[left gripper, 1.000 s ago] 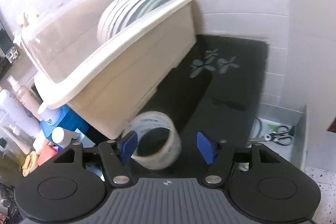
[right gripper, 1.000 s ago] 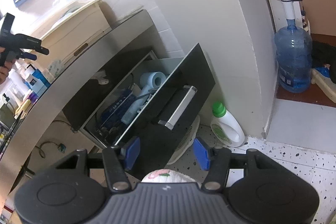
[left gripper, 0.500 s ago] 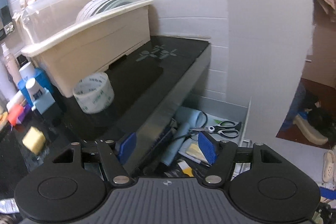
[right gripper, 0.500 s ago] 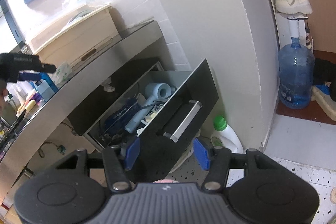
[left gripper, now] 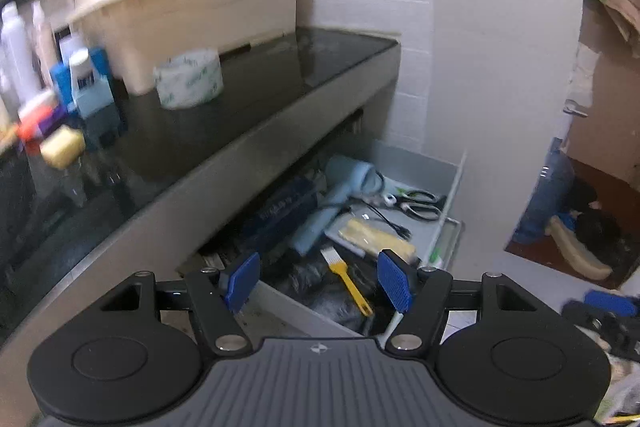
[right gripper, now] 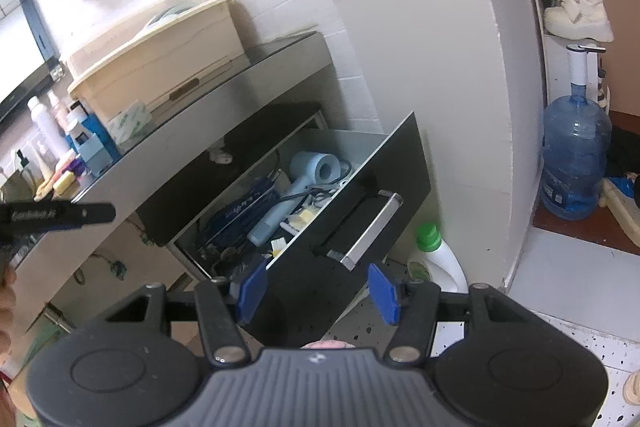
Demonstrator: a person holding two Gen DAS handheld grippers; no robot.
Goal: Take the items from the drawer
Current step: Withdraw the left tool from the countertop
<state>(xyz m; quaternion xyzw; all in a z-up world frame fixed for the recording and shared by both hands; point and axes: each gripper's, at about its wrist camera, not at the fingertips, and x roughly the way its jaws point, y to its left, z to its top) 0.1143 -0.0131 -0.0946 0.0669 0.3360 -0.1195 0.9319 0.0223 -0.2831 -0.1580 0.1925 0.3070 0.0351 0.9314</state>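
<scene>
1. The left gripper [left gripper: 318, 281] is held above the drawer [left gripper: 452, 195], its fingers spread wide with nothing between them.
2. The right gripper [right gripper: 318, 287] is held in front of the drawer's black front panel, fingers likewise apart and empty.
3. The drawer is pulled out under the counter [left gripper: 224, 131]; a hair dryer [right gripper: 298, 187], scissors [left gripper: 418, 203] and a yellow brush [left gripper: 346, 281] are seen inside.
4. A tape roll [left gripper: 188, 77] is seen standing on the counter, just beside a cream dish bin [left gripper: 192, 11].
</scene>
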